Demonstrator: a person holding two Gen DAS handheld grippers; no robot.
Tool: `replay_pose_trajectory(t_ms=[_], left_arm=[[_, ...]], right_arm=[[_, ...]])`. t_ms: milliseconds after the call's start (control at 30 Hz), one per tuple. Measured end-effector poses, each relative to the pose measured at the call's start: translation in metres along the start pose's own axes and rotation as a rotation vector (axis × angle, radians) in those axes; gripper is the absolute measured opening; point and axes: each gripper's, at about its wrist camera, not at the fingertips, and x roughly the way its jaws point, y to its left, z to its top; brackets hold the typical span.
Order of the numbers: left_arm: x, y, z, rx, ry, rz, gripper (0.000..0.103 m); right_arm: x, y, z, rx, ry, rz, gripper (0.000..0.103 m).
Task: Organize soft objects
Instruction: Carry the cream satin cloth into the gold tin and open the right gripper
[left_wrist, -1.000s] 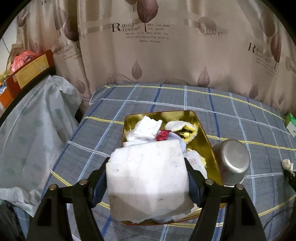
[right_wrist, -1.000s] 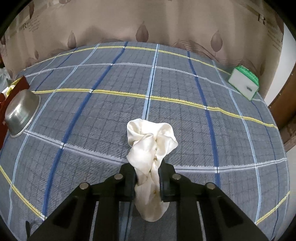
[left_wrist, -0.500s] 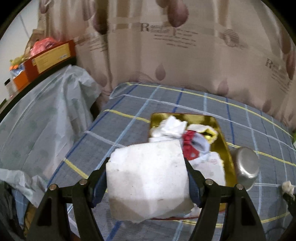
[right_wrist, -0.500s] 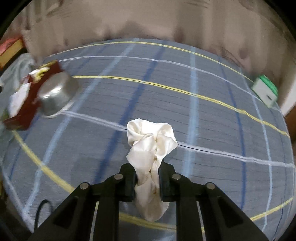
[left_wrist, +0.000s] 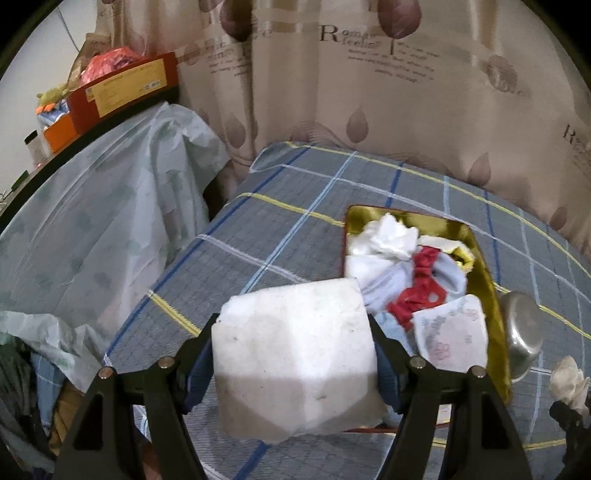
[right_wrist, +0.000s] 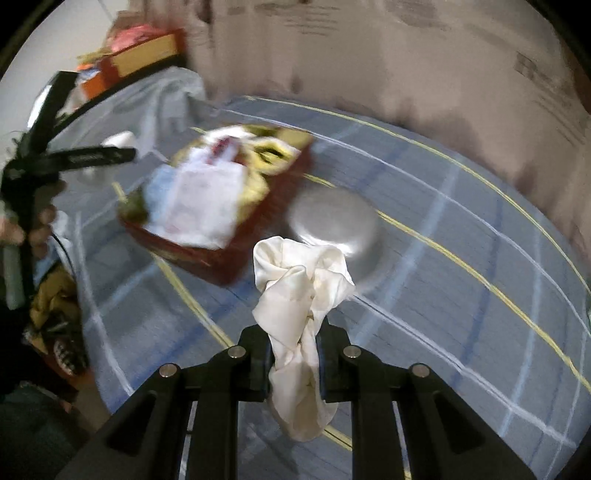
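My left gripper (left_wrist: 293, 363) is shut on a white foam block (left_wrist: 295, 354), held above the table's left front edge, left of the gold tray (left_wrist: 493, 295). The tray holds several soft things: white cloths, a red-trimmed cloth (left_wrist: 421, 291) and a floral tissue pack (left_wrist: 452, 338). My right gripper (right_wrist: 293, 363) is shut on a cream silk cloth (right_wrist: 301, 291), held above the table near the steel bowl (right_wrist: 334, 225). The tray (right_wrist: 210, 254) shows blurred in the right wrist view, left of the bowl. The cream cloth (left_wrist: 569, 384) also shows at the left wrist view's right edge.
The steel bowl (left_wrist: 522, 328) lies upside down right of the tray on the blue plaid tablecloth (left_wrist: 280, 229). A plastic-covered surface (left_wrist: 92, 206) with red and orange boxes (left_wrist: 125, 86) stands left. A leaf-print curtain (left_wrist: 369, 92) hangs behind. The left gripper's handle (right_wrist: 48, 158) shows at left.
My left gripper has swung left with the foam block, so the tray now sits to its right. My right gripper has swung left with the cream cloth, toward the bowl and tray.
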Motion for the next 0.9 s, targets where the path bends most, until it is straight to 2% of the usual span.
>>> replay_pose_trajectory(t_ms=[200,433,900], left_arm=[[0.007,0.006,-0.002,-0.014,0.024,0.023,0.074],[0.011,0.01,-0.003,-0.02,0.042,0.025,0.074],[0.015,0.018,-0.003,-0.047,0.051,0.027,0.074]], right_arm=[[0.013,0.041,0.037,-0.07,-0.035,0.066,0.016],[0.027,0.072,0.074,-0.105,-0.064,0.092,0.017],[0.059,0.089,0.117,-0.09,-0.067,0.073,0.018]])
